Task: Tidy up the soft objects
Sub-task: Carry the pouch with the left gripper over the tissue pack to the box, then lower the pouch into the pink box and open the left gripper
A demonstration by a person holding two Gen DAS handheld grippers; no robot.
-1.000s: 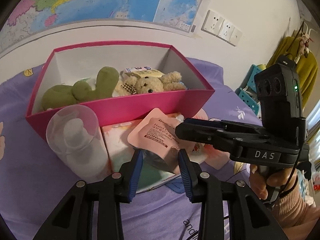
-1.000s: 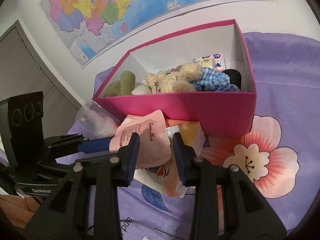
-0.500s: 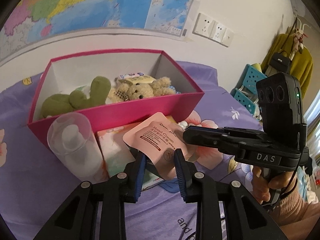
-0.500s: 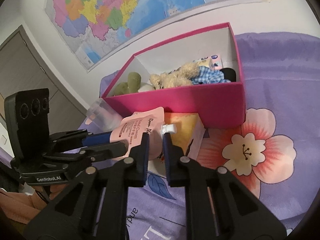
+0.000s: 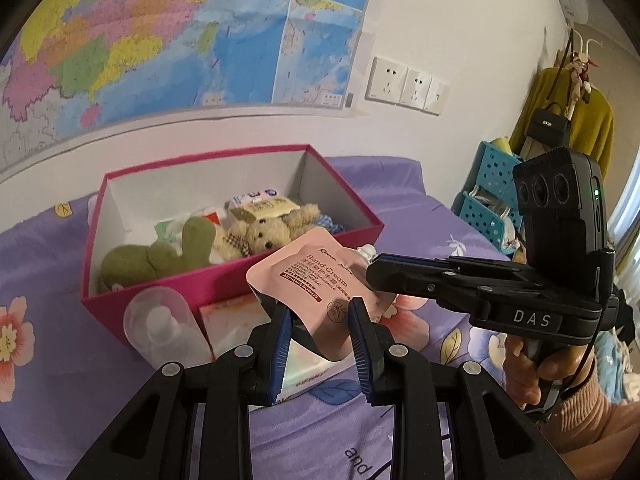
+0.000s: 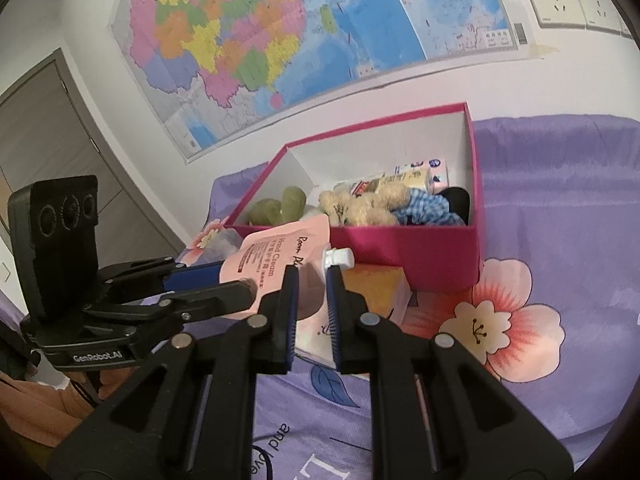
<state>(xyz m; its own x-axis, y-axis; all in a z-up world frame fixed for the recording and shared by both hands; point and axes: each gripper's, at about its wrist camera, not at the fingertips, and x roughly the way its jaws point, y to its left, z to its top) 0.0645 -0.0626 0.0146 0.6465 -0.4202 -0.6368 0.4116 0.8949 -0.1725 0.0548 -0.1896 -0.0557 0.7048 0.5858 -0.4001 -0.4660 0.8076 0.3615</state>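
Note:
A pink hand cream pouch (image 5: 316,276) with a white cap (image 6: 338,258) hangs in the air in front of a pink box (image 5: 224,276). My left gripper (image 5: 320,332) is shut on the pouch's lower edge. My right gripper (image 6: 312,292) is shut on the pouch at its cap end, and it shows in the left wrist view (image 5: 376,270) at the pouch's right side. The pink box (image 6: 404,248) holds a tan teddy bear (image 5: 260,236), a green plush (image 5: 160,256) and small packets.
A clear plastic bottle (image 5: 160,332) and tissue packs (image 5: 240,320) lie in front of the box on the purple flowered bedsheet (image 6: 540,280). An orange pack (image 6: 372,288) lies under the pouch. A map and wall sockets are behind; blue baskets (image 5: 488,200) stand far right.
Both grippers have closed on the pouch and lifted it off the packs, up to the level of the box's front wall.

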